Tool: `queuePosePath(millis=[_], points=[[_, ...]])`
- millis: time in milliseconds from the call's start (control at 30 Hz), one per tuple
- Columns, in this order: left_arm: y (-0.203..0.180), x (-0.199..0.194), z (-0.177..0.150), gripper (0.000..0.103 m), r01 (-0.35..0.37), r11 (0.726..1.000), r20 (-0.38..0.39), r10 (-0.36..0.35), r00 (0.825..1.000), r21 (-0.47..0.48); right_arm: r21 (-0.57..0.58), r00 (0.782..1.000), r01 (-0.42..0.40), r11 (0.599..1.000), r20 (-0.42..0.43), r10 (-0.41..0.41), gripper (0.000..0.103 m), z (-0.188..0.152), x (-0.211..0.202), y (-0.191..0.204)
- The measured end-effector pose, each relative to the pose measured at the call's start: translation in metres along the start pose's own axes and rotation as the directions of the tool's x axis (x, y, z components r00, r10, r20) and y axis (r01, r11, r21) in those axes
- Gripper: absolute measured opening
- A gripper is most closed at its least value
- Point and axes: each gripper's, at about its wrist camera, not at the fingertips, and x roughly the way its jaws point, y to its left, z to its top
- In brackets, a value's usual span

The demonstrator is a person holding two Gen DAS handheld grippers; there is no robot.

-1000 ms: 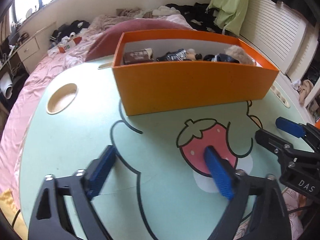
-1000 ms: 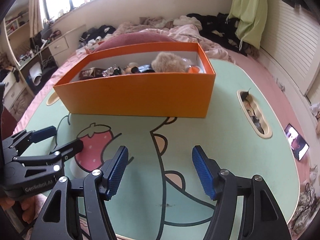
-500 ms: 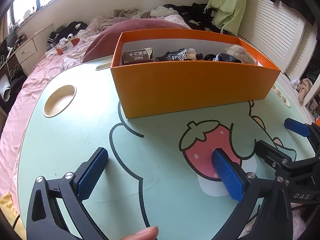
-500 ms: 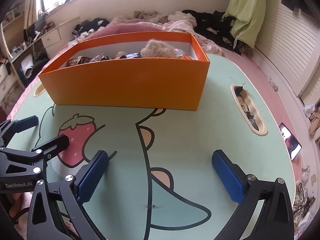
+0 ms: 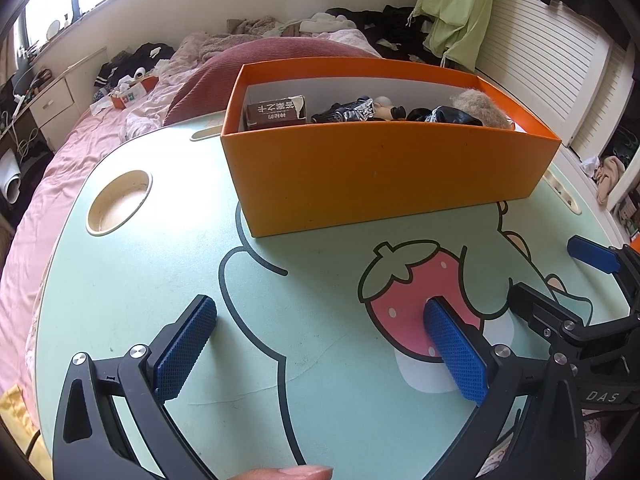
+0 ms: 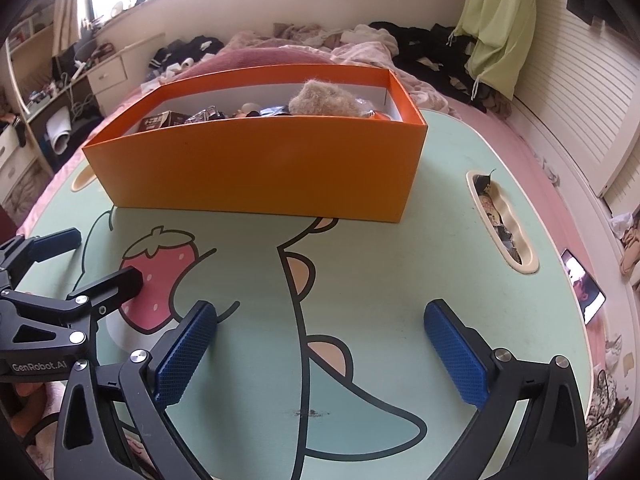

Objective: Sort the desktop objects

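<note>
Both grippers, left [image 5: 320, 344] and right [image 6: 320, 344], are spread wide, nothing held. The box [image 6: 256, 164] could be shoved if approached low.

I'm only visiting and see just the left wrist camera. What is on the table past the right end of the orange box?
Observer: A long slot sunk into the table, with small odds and ends in it.
Operator: Anything beyond the table edge there?
Observer: A phone with a lit screen lies beside the table.
Operator: Is the right gripper carrying something?
Observer: No. The right gripper has just been opening its jaws, and nothing is between them.
</note>
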Motion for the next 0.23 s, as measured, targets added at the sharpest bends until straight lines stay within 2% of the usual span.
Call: queuePosePath(millis=[233], points=[[0.0000, 0.0000, 0.0002, 0.103, 0.000, 1.000, 0.000, 0.000, 1.000, 0.000, -0.001, 1.000, 0.000, 1.000, 0.001, 0.000, 0.103, 0.0006, 0.0002, 0.0019]])
